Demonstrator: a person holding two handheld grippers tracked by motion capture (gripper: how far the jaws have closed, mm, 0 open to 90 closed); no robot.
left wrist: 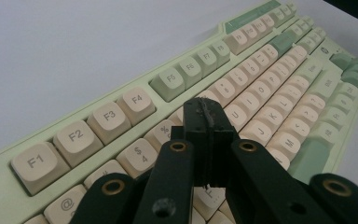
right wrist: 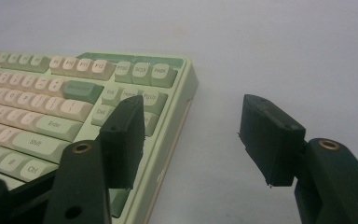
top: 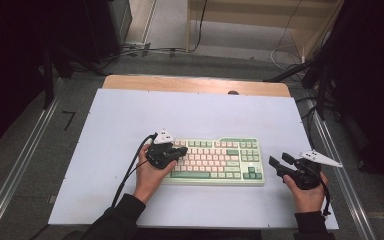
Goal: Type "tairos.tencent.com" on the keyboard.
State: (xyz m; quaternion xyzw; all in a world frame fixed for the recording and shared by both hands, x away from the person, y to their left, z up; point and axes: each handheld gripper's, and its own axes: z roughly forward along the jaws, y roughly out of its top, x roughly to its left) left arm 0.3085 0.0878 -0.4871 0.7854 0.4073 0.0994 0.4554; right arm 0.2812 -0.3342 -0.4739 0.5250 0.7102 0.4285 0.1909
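Right now my left gripper [top: 179, 151] sits over the left end of the keyboard [top: 215, 161], and its two black jaws are pressed tight together with nothing between them. Looking along those jaws in the left gripper view, I see the shut tips [left wrist: 209, 122] hanging over the number row and the top letter row, close above the keys. I cannot tell if they touch a key.

My right gripper [top: 281, 161] is just beside the right end of the keyboard, over the bare white table [top: 130, 115]. Its jaws stand wide apart and hold nothing. In the right gripper view one jaw is in front of the keyboard's right corner and the other is over the table.

The keyboard lies flat near the middle of the table, a bit toward my side. Its case is pale green. Most keys are cream, almost pinkish, with small grey letters. Some keys are green, like the Backspace key [right wrist: 82, 90], the space bar [top: 196, 175] and the arrow keys [top: 250, 173]. A row of F keys [left wrist: 93, 133] runs along the far edge.

Farther off the table ends at a wooden edge [top: 195, 84], with grey floor behind it.
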